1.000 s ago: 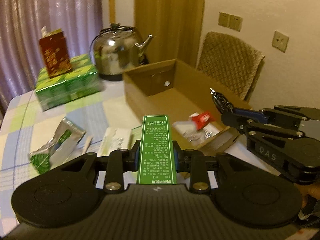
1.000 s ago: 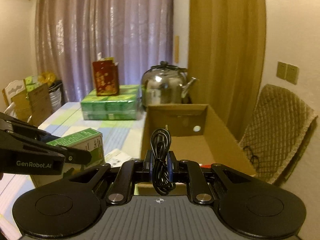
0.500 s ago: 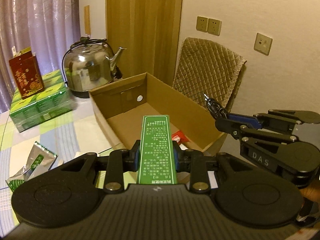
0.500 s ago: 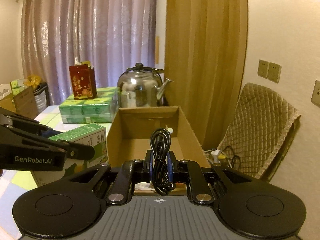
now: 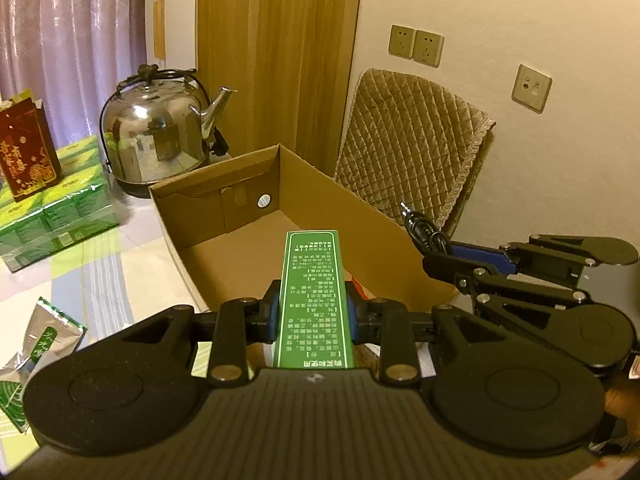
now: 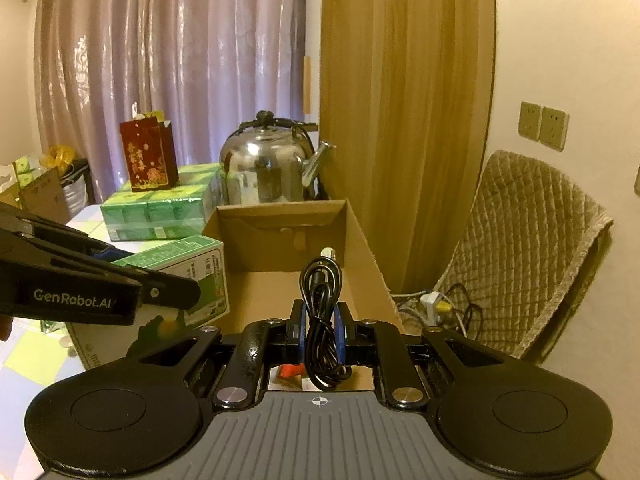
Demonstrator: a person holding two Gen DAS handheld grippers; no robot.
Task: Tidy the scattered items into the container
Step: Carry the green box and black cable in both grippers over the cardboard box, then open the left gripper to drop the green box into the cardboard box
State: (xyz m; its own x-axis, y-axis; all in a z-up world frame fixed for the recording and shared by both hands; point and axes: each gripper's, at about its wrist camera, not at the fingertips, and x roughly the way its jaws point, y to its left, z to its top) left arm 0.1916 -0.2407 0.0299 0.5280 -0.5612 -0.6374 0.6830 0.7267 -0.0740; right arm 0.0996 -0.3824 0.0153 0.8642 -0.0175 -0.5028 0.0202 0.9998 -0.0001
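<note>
- Left tool (image 5: 313, 312) clamped on green box (image 5: 314, 300), held above near end of cardboard box (image 5: 360, 216).
- Right tool (image 6: 320, 330) clamped on coiled black cable (image 6: 322, 320), also above it.
- Foil packet (image 5: 38, 350) lies at the table's left edge.

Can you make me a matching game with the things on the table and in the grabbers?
Things:
1. green box
2. black cable
3. kettle
4. red bag

Places:
A. on the stack of green packs
B. in the right gripper
C. behind the cardboard box
D. in the left gripper

Pairs: 1-D, 2-B, 3-C, 4-A
</note>
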